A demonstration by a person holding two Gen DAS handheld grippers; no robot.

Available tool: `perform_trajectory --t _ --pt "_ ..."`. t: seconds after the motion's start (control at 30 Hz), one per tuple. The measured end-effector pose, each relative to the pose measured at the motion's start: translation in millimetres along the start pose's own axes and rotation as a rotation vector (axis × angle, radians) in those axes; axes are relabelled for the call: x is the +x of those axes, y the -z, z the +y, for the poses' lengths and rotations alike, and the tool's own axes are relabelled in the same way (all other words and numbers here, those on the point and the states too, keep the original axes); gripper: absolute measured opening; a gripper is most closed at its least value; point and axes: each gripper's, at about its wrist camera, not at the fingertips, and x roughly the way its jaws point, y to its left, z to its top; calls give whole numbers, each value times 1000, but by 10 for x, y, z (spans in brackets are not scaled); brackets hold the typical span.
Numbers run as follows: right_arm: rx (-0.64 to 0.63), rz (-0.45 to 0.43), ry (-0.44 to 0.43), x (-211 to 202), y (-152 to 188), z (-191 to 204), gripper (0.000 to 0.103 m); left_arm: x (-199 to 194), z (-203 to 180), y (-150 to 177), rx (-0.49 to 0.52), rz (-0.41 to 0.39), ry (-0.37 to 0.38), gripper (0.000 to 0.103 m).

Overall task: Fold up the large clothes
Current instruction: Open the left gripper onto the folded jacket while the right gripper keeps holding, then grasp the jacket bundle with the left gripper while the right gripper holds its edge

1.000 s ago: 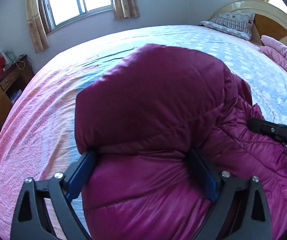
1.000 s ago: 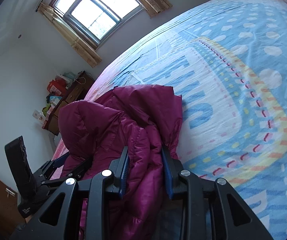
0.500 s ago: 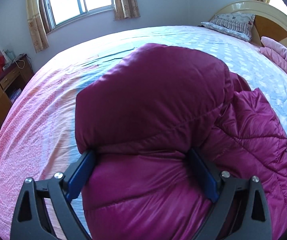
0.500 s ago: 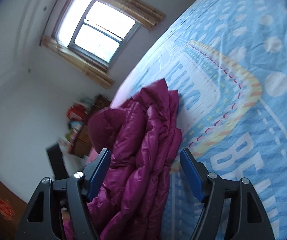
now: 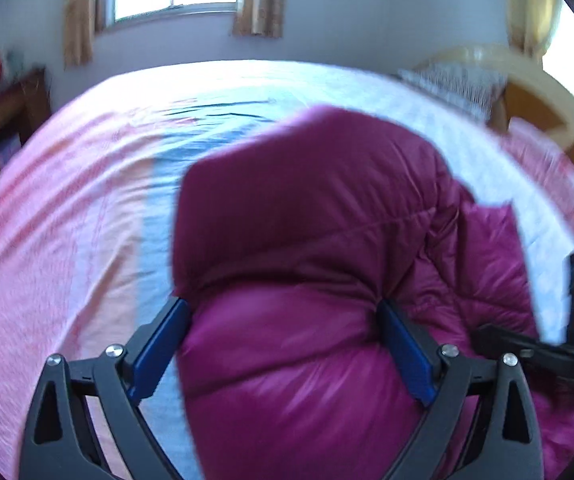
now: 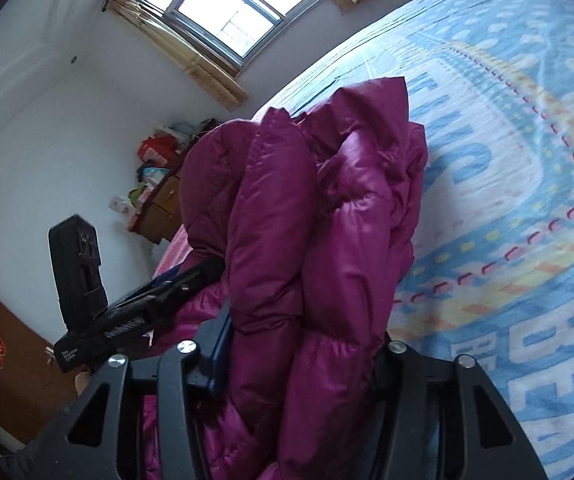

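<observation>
A puffy magenta down jacket (image 5: 311, 232) lies bunched on the bed. My left gripper (image 5: 283, 344) is shut on a thick folded part of the jacket, its blue pads (image 5: 159, 348) pressing into both sides. My right gripper (image 6: 303, 356) is shut on another thick bundle of the jacket (image 6: 319, 216), which rises between its fingers. The left gripper's body (image 6: 127, 312) shows at the left of the right wrist view. The right gripper's body (image 5: 543, 356) shows at the right edge of the left wrist view.
The bed sheet (image 5: 67, 208) is pink at one side and blue patterned (image 6: 527, 160) on the other. A headboard (image 5: 535, 92) and pillow (image 5: 455, 84) stand at the far right. A wooden dresser (image 6: 159, 208) with clutter stands by the wall under a window (image 6: 239, 4).
My right gripper was open half a second ago and has closed on a bundle of the jacket. The left gripper keeps its grip and has lifted or tilted a little.
</observation>
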Motion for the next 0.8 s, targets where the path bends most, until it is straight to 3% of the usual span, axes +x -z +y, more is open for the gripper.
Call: perform_trajectory --t 0.13,0.27,0.33,0.43,0.53,0.67,0.8 --pt "20 -7 -27 -28 9 -71 47 -139 363 125 -159 -4 74 97" --pt "28 -6 -30 -29 11 -126 47 85 495 252 -265 86 204 99" --pt "34 -5 -35 -28 13 -149 48 142 518 252 -285 89 231 101" --pt "39 -2 -42 -7 9 -176 48 169 448 235 -246 87 213 101" --pt "25 0 -29 4 -13 -178 47 125 298 254 -222 75 247 73" --pt "-8 -10 -26 -19 28 -99 40 -8 160 310 -223 56 193 58" --pt "-18 7 -15 -103 175 4 38 -294 108 456 -207 63 161 54"
